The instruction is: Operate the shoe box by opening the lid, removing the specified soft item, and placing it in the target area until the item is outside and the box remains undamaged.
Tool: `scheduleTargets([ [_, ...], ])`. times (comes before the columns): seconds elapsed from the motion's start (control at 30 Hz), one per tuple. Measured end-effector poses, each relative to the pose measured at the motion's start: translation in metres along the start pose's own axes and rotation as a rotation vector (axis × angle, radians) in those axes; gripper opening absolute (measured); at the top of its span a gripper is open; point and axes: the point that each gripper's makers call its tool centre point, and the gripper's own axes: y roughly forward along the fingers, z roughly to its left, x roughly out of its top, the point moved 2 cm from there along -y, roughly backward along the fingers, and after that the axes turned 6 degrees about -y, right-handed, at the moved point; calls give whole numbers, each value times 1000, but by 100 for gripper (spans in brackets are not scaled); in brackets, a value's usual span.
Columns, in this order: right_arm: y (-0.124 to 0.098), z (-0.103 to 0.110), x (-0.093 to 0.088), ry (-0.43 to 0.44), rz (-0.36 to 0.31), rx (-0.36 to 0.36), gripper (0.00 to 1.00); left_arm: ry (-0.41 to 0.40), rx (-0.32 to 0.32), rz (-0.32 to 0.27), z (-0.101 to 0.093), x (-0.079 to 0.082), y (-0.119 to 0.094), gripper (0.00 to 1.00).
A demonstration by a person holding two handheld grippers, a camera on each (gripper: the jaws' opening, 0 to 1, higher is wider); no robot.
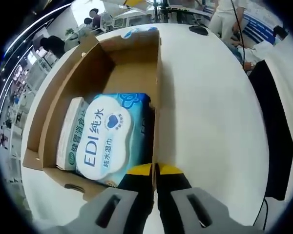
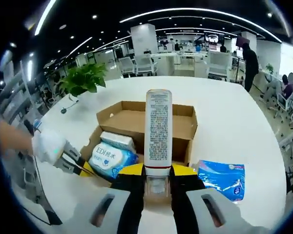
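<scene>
Shoe box [image 2: 151, 122] open on white table [image 2: 224, 126], lid off. Wipes pack [image 1: 110, 139] lies inside near end: soft, light, slick film, likely best pinched at edge. Blue pouch [image 2: 222, 178] outside, just beside box. Right claw [image 2: 157, 181] clamps upright tube [image 2: 158, 127]. Left claw [image 1: 155, 170] pinched closed on box wall.

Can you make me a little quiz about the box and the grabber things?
1. True or false: the right gripper holds a white tube.
2. Which lies outside the cardboard box on the table? A) EDI wipes pack B) blue packet C) a shoe
3. Fill in: the left gripper pinches the box's ____.

Key: 1 true; 2 B; 3 wall.
</scene>
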Motion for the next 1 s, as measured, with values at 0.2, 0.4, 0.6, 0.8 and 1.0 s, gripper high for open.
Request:
scheduleTargets([
  [0.2, -14, -18, 1, -16, -7, -31, 17, -4, 0, 1, -1, 0, 0, 1],
  [0.4, -50, -51, 10, -93, -5, -93, 17, -4, -4, 12, 0, -1, -1, 1],
  [0.6, -79, -68, 17, -138, -20, -150, 17, 21, -4, 6, 0, 0, -2, 1],
  [0.8, -81, -73, 14, -102, -24, -156, 17, 23, 1, 3, 0, 0, -2, 1],
  [1.0, -89, -83, 6, -93, -24, -184, 17, 35, 6, -1, -1, 0, -2, 1],
])
